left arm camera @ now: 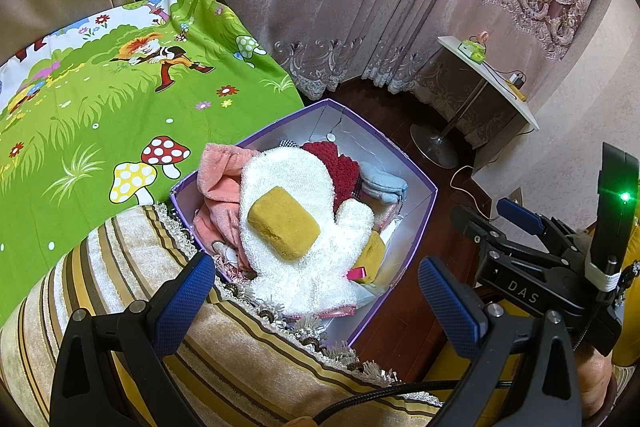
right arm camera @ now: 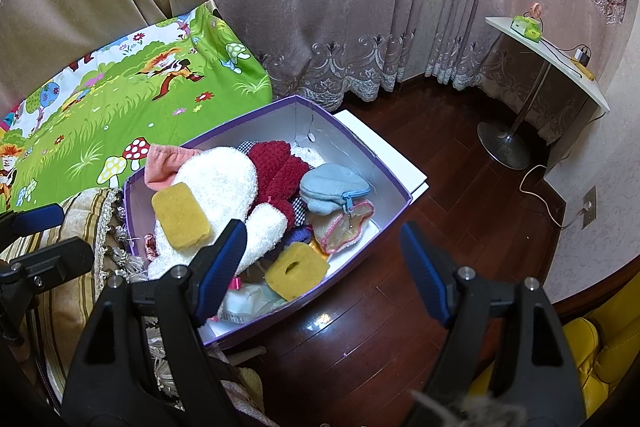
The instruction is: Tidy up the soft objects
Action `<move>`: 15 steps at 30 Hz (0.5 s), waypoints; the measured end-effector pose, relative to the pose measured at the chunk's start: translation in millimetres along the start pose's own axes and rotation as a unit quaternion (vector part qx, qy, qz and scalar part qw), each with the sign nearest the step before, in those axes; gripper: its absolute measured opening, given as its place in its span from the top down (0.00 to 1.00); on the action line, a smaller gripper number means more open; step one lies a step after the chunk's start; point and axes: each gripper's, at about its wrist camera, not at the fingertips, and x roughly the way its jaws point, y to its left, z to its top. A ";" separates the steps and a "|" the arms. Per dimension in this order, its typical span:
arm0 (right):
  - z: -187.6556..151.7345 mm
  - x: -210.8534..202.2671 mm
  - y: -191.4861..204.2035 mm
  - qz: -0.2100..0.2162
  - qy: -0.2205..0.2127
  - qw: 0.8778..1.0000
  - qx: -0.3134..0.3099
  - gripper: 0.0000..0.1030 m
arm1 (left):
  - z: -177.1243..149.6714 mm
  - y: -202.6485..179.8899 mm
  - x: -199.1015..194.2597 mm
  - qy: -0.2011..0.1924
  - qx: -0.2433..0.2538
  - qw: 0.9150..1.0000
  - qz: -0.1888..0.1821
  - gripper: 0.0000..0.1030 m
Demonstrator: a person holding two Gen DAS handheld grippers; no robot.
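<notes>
A purple-rimmed box (left arm camera: 430,187) (right arm camera: 406,193) sits on the floor, full of soft things. A white fluffy mitt (left arm camera: 292,171) (right arm camera: 220,179) lies on top with a yellow sponge (left arm camera: 284,223) (right arm camera: 182,215) on it. Around them are a pink cloth (left arm camera: 218,173), a red knit piece (left arm camera: 340,163) (right arm camera: 276,163), a light blue pouch (left arm camera: 382,181) (right arm camera: 332,185) and a second yellow sponge with a hole (right arm camera: 296,269). My left gripper (left arm camera: 316,299) is open and empty above the box's near edge. My right gripper (right arm camera: 324,267) is open and empty over the box's near right side.
A striped fringed cushion (left arm camera: 120,259) (right arm camera: 80,227) lies left of the box. A green cartoon bedsheet (left arm camera: 100,115) (right arm camera: 120,99) is behind it. A dark wood floor (right arm camera: 460,187), curtains, a small white stand table (right arm camera: 548,63) and a yellow seat (right arm camera: 592,347) are to the right.
</notes>
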 end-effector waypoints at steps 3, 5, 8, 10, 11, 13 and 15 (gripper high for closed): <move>-0.1 0.0 -0.4 0.000 -0.001 1.000 0.000 0.21 | -0.1 0.0 -0.1 0.000 0.000 1.000 0.000 0.00; 0.8 0.2 0.3 0.000 -0.001 1.000 -0.001 0.21 | -0.1 0.0 0.0 0.000 0.000 1.000 0.000 0.00; 1.0 0.8 1.0 0.001 0.000 1.000 -0.001 0.21 | -0.1 0.0 0.1 0.000 0.000 1.000 0.000 0.00; 1.4 0.6 0.9 0.002 0.000 1.000 -0.002 0.21 | -0.3 0.0 0.1 0.000 0.000 1.000 0.000 0.00; 1.4 0.6 0.4 0.002 -0.001 1.000 -0.002 0.21 | -0.3 0.0 0.0 0.000 0.000 1.000 0.000 0.00; 1.2 0.5 0.8 0.002 -0.001 1.000 -0.002 0.21 | -0.3 0.2 0.1 0.000 0.000 1.000 0.000 0.00; 1.0 0.6 1.0 0.003 0.000 1.000 -0.002 0.21 | 0.0 0.5 0.5 0.001 -0.001 1.000 0.000 0.00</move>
